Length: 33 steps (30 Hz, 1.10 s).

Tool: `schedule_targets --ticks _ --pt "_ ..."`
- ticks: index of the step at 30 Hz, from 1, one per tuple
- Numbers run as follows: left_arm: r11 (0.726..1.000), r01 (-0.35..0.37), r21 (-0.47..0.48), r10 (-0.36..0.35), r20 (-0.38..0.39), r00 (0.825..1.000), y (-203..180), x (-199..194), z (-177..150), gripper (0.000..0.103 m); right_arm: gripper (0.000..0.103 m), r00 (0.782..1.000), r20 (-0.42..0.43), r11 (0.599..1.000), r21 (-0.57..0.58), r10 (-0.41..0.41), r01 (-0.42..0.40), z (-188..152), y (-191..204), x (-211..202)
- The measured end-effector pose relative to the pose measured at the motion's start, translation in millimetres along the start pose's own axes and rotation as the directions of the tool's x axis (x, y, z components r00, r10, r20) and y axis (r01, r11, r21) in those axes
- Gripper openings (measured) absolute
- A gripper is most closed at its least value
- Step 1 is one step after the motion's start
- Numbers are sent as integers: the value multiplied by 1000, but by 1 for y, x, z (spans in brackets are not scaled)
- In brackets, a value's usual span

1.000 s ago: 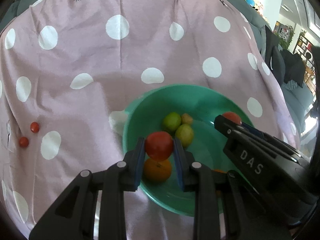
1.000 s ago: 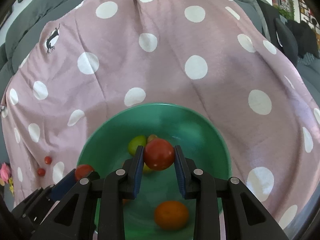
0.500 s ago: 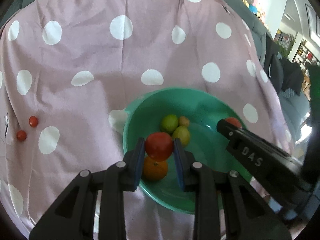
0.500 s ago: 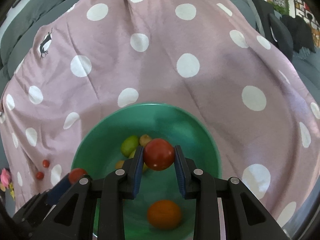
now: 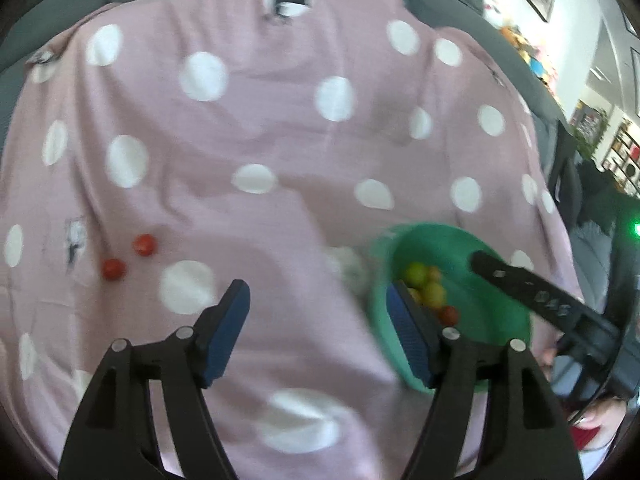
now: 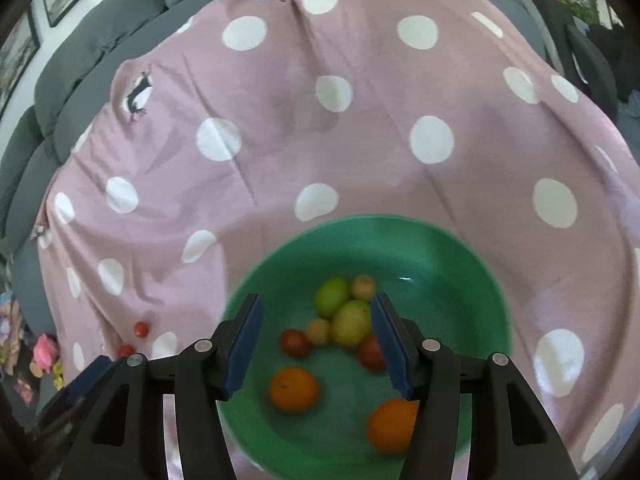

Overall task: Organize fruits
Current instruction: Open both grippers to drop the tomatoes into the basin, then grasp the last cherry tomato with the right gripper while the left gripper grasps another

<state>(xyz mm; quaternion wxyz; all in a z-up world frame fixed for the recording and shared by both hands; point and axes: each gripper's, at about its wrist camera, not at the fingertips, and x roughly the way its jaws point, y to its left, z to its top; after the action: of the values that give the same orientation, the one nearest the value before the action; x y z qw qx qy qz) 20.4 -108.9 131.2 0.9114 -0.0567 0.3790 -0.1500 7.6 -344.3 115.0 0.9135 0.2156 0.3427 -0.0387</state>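
A green bowl (image 6: pixel 440 248) sits on the pink polka-dot blanket and holds two oranges (image 6: pixel 294 389), two red tomatoes (image 6: pixel 294 342), green fruits (image 6: pixel 330 296) and small yellowish ones. My right gripper (image 6: pixel 316 334) is open and empty above the bowl. My left gripper (image 5: pixel 318 322) is open and empty over the blanket, left of the bowl (image 5: pixel 500 320). Two small red tomatoes (image 5: pixel 144 245) lie on the blanket to the far left, also seen in the right wrist view (image 6: pixel 141 329).
The pink blanket (image 6: pixel 360 140) covers a grey sofa (image 6: pixel 100 48). The right gripper's black body (image 5: pixel 536 294) reaches over the bowl in the left wrist view. Toys lie at the left edge (image 6: pixel 44 354).
Both grippers have opened and released their red tomatoes, which now lie in the bowl. My left gripper has swung left, away from the bowl.
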Motion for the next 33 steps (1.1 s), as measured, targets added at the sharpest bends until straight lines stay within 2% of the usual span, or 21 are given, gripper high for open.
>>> schedule_targets --ticks 4,9,16,24,26,29,32,33 --pt "996 -47 -75 47 -12 999 51 -4 6 72 57 1000 12 999 -28 18 -18 -3 19 4" --pt "976 -132 -174 127 -38 991 111 2 2 72 57 1000 14 994 -109 10 -8 -10 50 14" --pt "959 -172 -225 159 -75 984 145 6 4 71 57 998 -46 969 -239 47 -57 -29 99 32" --pt "939 -180 -292 169 -63 984 177 1 11 69 57 976 -155 922 -333 152 -196 -33 159 49" --pt "931 -167 -325 160 -47 986 188 -4 15 65 57 962 -203 904 -351 180 -243 -34 179 60" --pt "912 -166 -376 164 -38 986 207 -9 20 53 57 931 -295 885 -342 217 -315 -35 207 85" --pt "906 -156 -393 151 -42 988 219 -7 23 36 55 908 -357 890 -307 220 -337 -37 224 117" --pt "908 -148 -392 141 -45 989 221 -5 24 24 49 900 -377 895 -290 220 -340 -37 226 126"
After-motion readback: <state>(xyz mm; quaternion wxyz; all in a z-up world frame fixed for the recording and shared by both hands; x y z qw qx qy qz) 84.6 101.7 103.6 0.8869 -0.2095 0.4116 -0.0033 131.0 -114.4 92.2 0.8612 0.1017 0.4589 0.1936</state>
